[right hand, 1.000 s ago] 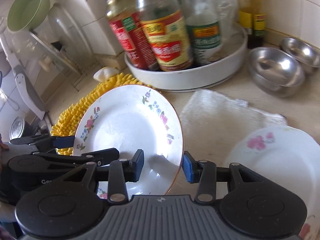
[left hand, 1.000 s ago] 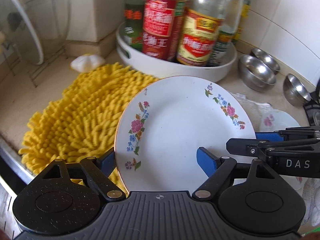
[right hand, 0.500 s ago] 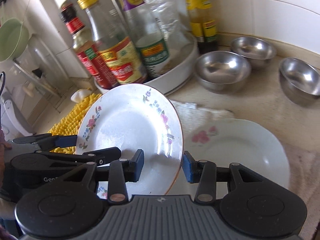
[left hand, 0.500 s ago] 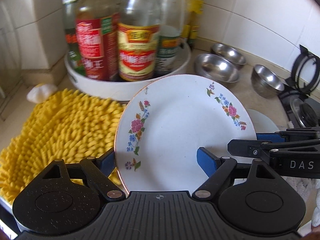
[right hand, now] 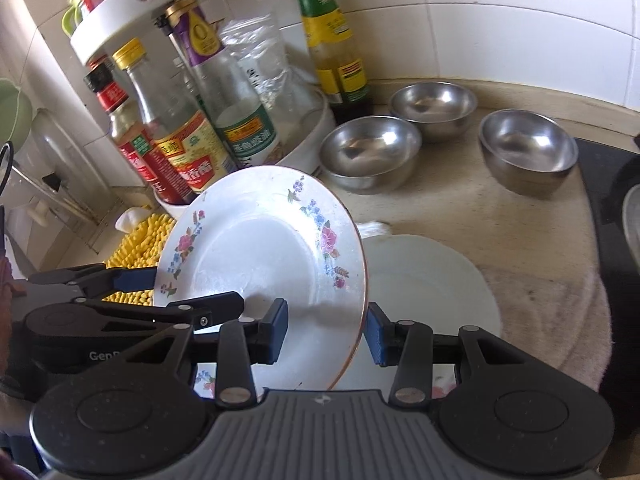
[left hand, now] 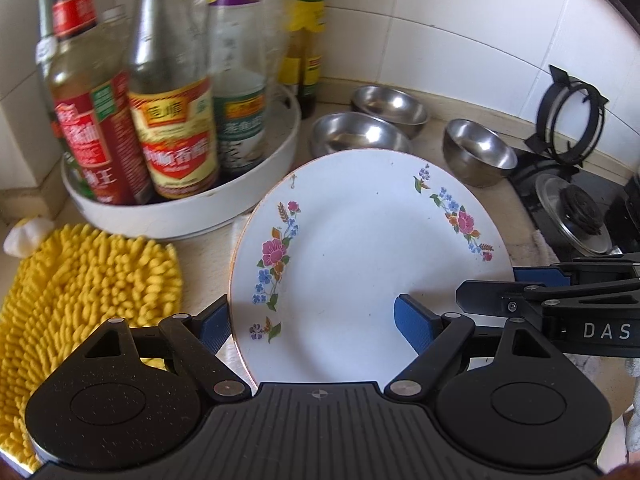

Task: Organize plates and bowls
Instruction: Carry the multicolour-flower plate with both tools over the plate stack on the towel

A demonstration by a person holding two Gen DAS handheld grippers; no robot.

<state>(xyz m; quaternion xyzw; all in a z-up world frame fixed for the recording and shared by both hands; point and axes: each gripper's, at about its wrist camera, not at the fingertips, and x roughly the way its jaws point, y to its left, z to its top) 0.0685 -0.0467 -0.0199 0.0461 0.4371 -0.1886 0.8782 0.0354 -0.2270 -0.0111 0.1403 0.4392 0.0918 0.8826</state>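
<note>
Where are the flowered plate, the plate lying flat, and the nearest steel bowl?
Flowered plate [right hand: 260,264], right wrist view, on its white centre.
Flat plate [right hand: 432,288], right wrist view, on its bare middle.
Steel bowl [right hand: 370,152], right wrist view, on its inner bottom.

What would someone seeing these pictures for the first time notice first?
A white floral plate fills the middle, carried above the counter with the left hand-held gripper and the right hand-held gripper each straddling its rim. Behind it to the left sauce bottles crowd a round white tray. Three steel bowls stand along the tiled wall.
</note>
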